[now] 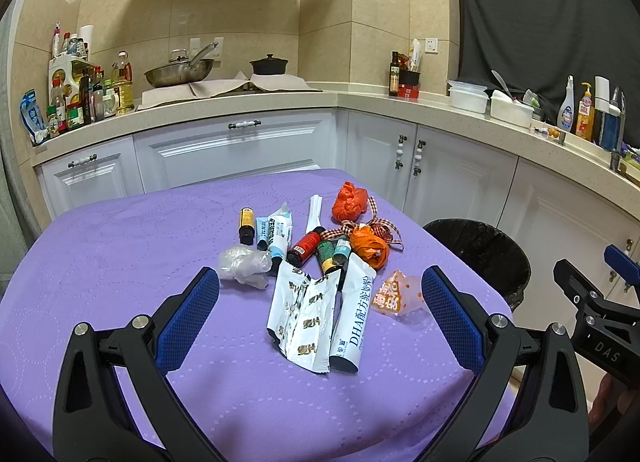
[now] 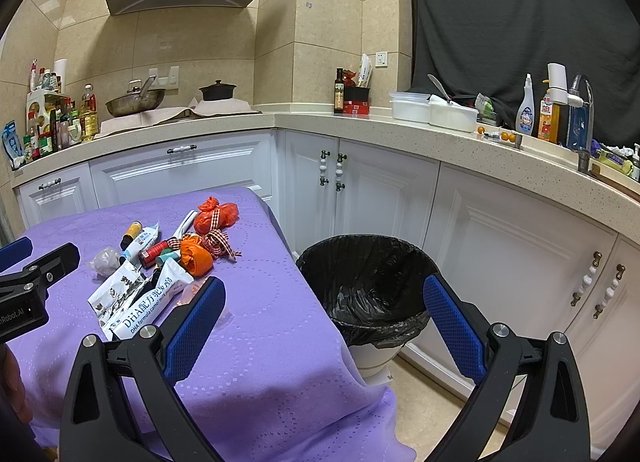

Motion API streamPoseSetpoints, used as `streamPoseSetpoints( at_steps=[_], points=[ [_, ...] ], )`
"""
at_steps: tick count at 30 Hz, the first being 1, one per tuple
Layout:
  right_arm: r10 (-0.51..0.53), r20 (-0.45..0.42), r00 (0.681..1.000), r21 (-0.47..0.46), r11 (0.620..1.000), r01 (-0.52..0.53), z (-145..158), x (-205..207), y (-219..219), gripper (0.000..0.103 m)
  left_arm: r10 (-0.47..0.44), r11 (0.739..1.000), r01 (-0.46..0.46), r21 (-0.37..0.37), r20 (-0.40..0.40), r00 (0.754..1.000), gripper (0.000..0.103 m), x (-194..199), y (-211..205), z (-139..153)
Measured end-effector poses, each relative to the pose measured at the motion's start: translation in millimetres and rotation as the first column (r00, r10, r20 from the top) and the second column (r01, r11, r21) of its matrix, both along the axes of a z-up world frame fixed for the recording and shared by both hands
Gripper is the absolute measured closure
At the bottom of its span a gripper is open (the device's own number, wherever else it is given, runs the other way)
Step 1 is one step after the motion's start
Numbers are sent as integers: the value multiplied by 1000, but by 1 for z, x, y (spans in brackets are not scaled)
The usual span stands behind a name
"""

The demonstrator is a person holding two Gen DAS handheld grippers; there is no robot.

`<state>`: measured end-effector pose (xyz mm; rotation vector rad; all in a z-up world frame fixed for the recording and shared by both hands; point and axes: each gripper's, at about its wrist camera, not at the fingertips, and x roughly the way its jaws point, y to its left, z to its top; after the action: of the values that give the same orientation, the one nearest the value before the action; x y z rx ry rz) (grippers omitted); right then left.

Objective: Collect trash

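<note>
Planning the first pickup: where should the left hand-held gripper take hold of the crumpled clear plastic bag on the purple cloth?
Pinch the crumpled clear plastic bag across its raised middle from above. It lies loose at the pile's left edge; the left hand-held gripper is open, and bare purple tablecloth to its left leaves room for a finger.

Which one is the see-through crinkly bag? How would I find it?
Look at the purple table, then the trash pile in its middle. On the pile's left edge lies the clear crumpled plastic bag. Its neighbours are coloured or printed; it alone is colourless.
</note>
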<state>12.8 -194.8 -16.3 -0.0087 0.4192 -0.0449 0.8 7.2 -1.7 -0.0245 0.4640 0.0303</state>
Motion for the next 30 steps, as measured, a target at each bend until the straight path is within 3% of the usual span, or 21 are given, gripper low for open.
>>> streamPoseSetpoints(
  at_steps=[30],
  points=[
    [-1,1,1000,-2,1000,1,-1,0,0,6,0,1000,0,-1,-4,1000,4,0,2,-3]
  ],
)
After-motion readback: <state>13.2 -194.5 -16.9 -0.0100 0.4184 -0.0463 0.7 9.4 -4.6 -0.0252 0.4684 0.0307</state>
